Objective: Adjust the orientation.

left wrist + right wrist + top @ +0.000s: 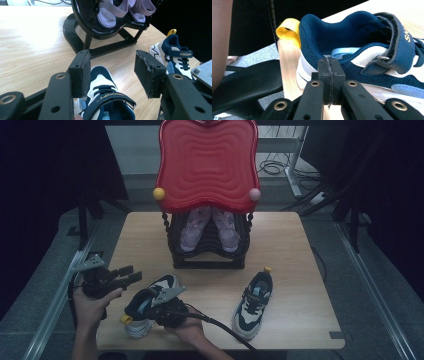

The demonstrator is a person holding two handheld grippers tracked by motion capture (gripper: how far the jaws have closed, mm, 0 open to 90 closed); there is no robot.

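Observation:
A navy and white sneaker (162, 284) lies near the table's front left, heel with a yellow loop (287, 31) toward the front edge. My right gripper (152, 306) is beside it with its jaws shut, pads pressed together and nothing between them; in the right gripper view its tips (328, 62) sit right at the shoe's side (367, 57) below the collar. My left gripper (132, 273) hovers to the shoe's left, open; the left gripper view shows the sneaker's strap and tongue (105, 87) below the gap (112, 60).
The matching sneaker (253, 302) stands at the front right. A black rack (207, 255) with a tall red back panel (207, 165) stands at the table's far middle and holds two purple sandals (192, 227). Bare wood (280, 245) lies on both sides.

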